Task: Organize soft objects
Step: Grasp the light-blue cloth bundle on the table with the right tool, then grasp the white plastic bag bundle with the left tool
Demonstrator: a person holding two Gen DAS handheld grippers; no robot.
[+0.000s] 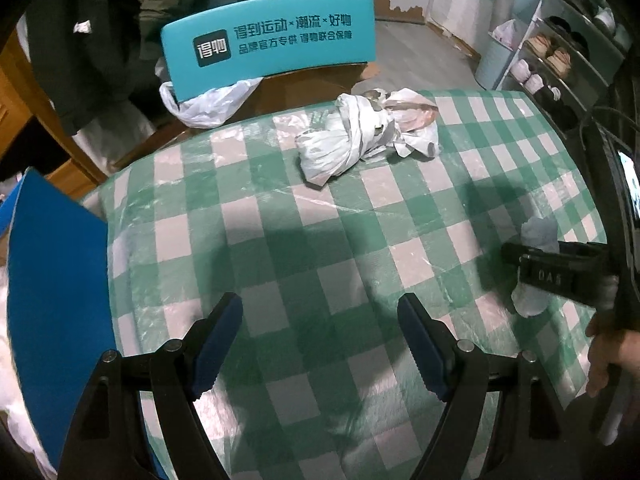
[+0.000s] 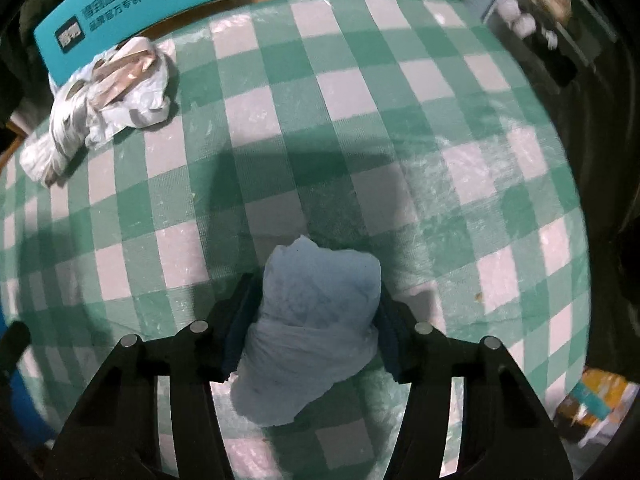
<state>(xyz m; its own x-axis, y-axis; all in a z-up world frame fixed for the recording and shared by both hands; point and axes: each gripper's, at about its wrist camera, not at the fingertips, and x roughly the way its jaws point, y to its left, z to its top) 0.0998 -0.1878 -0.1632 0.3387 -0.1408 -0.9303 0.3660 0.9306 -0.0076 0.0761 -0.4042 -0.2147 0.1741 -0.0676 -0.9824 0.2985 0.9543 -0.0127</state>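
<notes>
A pale blue rolled cloth bundle (image 2: pixel 316 320) sits between the fingers of my right gripper (image 2: pixel 312 328), which is shut on it just above the green-and-white checked tablecloth (image 2: pixel 360 140). In the left wrist view the same bundle (image 1: pixel 538 236) shows at the right, held in the right gripper (image 1: pixel 540 268). My left gripper (image 1: pixel 320 344) is open and empty over the near part of the table. A white and grey knotted cloth bundle (image 1: pixel 364 132) lies at the table's far side; it also shows in the right wrist view (image 2: pixel 100 96) at the far left.
A teal cardboard box (image 1: pixel 268 40) with printed text and a white plastic bag (image 1: pixel 208 104) stand behind the table. A blue board (image 1: pixel 56 288) is at the left edge. A shoe rack (image 1: pixel 560 60) stands at the far right.
</notes>
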